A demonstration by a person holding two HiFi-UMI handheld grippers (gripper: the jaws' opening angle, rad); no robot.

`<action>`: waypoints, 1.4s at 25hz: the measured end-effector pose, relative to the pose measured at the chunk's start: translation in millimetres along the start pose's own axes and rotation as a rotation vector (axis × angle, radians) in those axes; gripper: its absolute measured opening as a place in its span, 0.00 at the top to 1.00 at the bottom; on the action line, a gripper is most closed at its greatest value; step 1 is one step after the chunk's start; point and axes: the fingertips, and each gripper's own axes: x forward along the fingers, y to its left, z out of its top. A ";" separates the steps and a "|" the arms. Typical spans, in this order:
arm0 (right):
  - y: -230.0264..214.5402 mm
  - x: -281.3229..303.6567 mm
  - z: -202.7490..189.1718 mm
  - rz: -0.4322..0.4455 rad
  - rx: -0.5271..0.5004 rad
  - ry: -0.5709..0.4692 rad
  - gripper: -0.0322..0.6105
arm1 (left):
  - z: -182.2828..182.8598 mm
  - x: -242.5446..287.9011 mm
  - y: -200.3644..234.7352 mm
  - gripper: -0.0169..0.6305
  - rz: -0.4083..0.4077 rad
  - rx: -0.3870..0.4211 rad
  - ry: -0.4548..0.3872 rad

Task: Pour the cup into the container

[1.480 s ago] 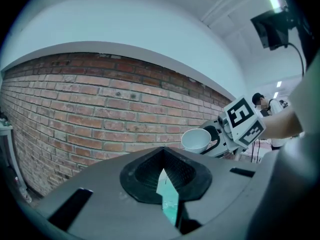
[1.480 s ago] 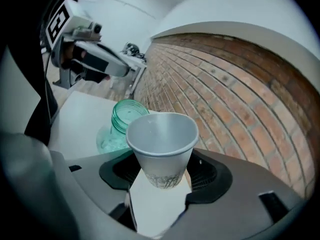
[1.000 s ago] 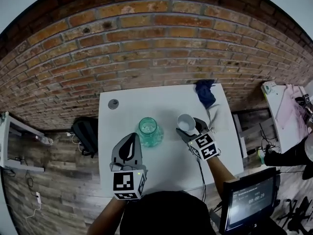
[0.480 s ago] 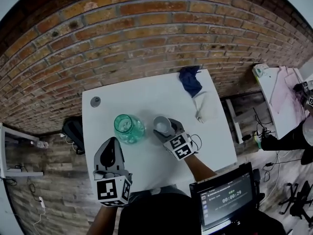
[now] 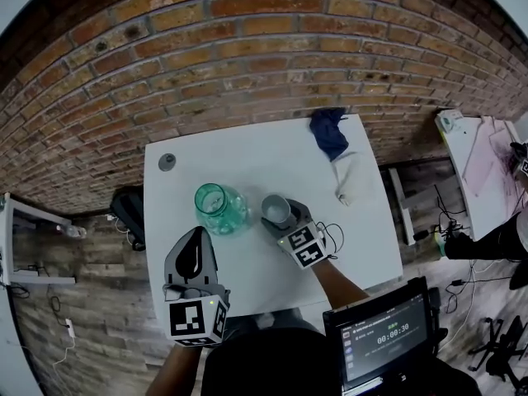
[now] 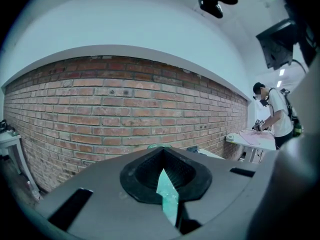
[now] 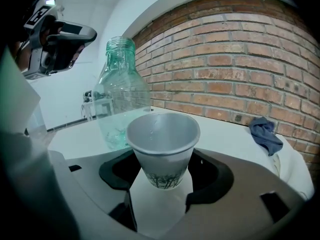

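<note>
While the right gripper (image 5: pixel 281 218) grasps the cup (image 5: pixel 274 207), the left gripper (image 5: pixel 197 238) is clenched, empty.
Jar (image 5: pixel 219 209) stands just left of the right gripper.

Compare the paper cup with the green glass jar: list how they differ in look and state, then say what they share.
The cup is opaque white paper with a tree print; the jar is clear, green-tinted glass. The cup widens to its rim; the jar narrows to a threaded neck. The cup is gripped in the right tongs; the jar stands free on the table. Both are upright and open-topped.
</note>
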 end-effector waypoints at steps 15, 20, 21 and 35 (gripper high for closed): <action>6.6 1.5 -10.0 0.036 0.017 -0.033 0.42 | 9.2 -9.1 -11.6 0.98 0.017 0.033 -0.014; 11.5 -6.5 -8.9 0.058 -0.017 -0.015 0.37 | 10.9 -9.7 -18.6 0.98 0.019 0.054 -0.023; 12.1 -9.4 -9.3 0.064 -0.023 -0.014 0.37 | 10.4 -10.0 -19.9 0.98 0.021 0.052 -0.023; -24.8 -118.4 21.7 -0.046 0.085 -0.197 0.58 | -10.6 -16.6 -43.4 0.98 0.029 -0.001 -0.006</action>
